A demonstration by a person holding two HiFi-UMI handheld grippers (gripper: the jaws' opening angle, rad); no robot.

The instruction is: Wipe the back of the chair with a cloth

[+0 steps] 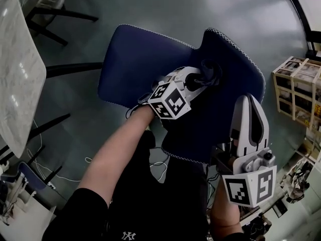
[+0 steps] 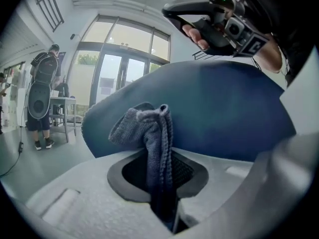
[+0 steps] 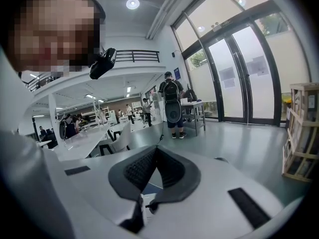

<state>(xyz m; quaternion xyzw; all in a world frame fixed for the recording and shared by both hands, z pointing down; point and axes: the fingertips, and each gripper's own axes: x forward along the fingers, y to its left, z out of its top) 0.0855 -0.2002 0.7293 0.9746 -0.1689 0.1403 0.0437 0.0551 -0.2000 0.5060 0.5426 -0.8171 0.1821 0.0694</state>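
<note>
Head view: left gripper (image 1: 202, 80) holds cloth (image 1: 211, 72) against back (image 1: 235, 84) of blue chair (image 1: 135, 59). Right gripper (image 1: 249, 104) is upright just beside back's near edge.
Left gripper view alone shows grip: 2 jaws clamped on grey cloth, bunched end at back.
Right gripper view: jaws closed together, empty, facing glass doors (image 3: 234, 78).

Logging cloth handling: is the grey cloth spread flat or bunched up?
Bunched: the grey knitted cloth stands in folds, pinched between the left gripper's jaws, at the blue padded chair back.
</note>
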